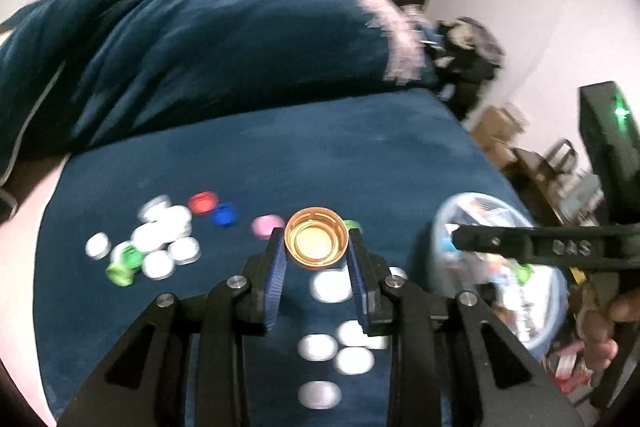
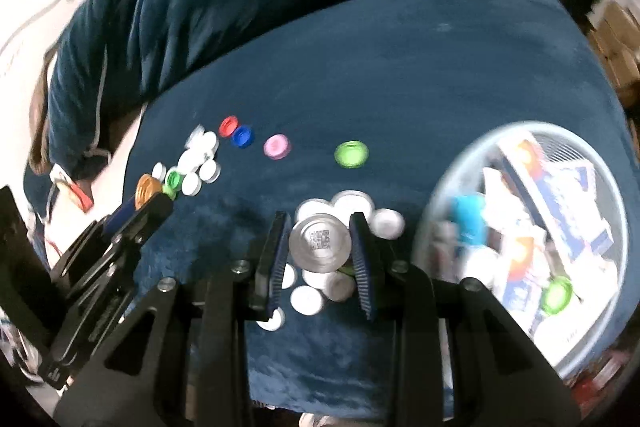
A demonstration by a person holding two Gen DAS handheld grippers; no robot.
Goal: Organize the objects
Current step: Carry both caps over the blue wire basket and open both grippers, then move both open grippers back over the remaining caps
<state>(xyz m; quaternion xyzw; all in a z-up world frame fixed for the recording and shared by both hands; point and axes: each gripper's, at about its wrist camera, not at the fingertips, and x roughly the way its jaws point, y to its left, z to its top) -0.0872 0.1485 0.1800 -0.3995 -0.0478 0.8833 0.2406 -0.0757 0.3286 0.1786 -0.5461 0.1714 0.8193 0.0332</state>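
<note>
Left hand-held gripper [image 1: 316, 247] pinching gold cap [image 1: 316, 243], right hand-held gripper [image 2: 320, 247] clamping silver cap [image 2: 320, 246] at frame centre; shallow rim grips, risk of slipping mid-carry.

gold cap [image 1: 316, 244] | silver cap [image 2: 320, 246], black code print | blanket [image 1: 280, 155] dark blue | loose caps: red [image 2: 228, 126], blue [image 2: 243, 137], pink [image 2: 276, 146], green [image 2: 351, 154], white [image 2: 306, 299] | basket [image 2: 448, 195] pale blue | finger pads [image 1: 279, 267] blue, ribbed
</note>
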